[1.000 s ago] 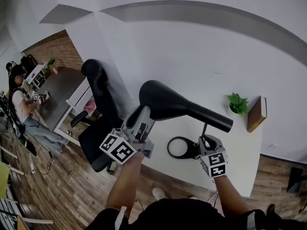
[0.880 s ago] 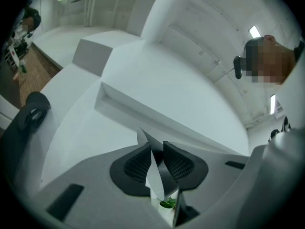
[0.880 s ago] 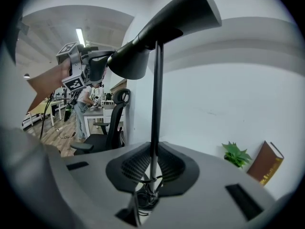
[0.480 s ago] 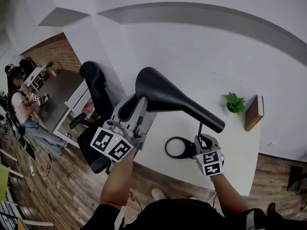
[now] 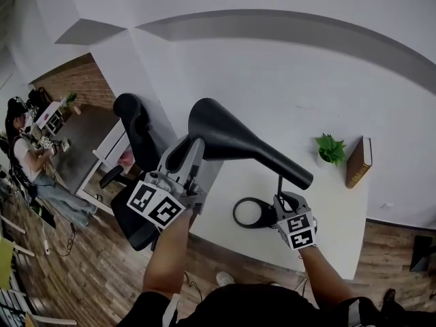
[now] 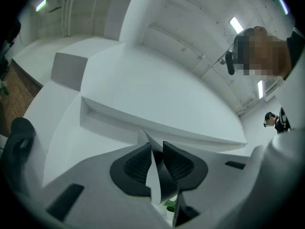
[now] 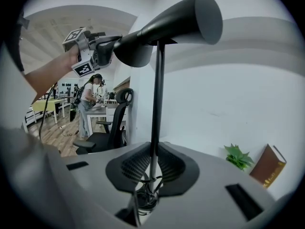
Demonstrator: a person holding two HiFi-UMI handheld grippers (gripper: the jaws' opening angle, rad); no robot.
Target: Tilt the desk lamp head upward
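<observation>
A black desk lamp stands on the white table (image 5: pixel 334 234) on its ring base (image 5: pixel 251 212). Its long cone head (image 5: pixel 235 140) slopes from a wide end at the upper left down to a narrow end at the right. My left gripper (image 5: pixel 184 159) is shut on the rim of the wide end; in the left gripper view that thin rim (image 6: pixel 153 182) sits pinched between the pads (image 6: pixel 138 165). My right gripper (image 5: pixel 281 197) is shut on the thin upright stem (image 7: pixel 156 99), low down near the base. The right gripper view shows the lamp head (image 7: pixel 181 18) overhead with the left gripper (image 7: pixel 107 49) on it.
A small green plant (image 5: pixel 330 148) and a brown book (image 5: pixel 358 162) stand by the wall at the table's right. A black office chair (image 5: pixel 136 148) is left of the table. A person (image 5: pixel 27 159) stands at another desk far left. Wood floor lies below.
The left gripper has carried the wide end of the lamp head a little up and to the left. The right gripper has kept its grip on the stem.
</observation>
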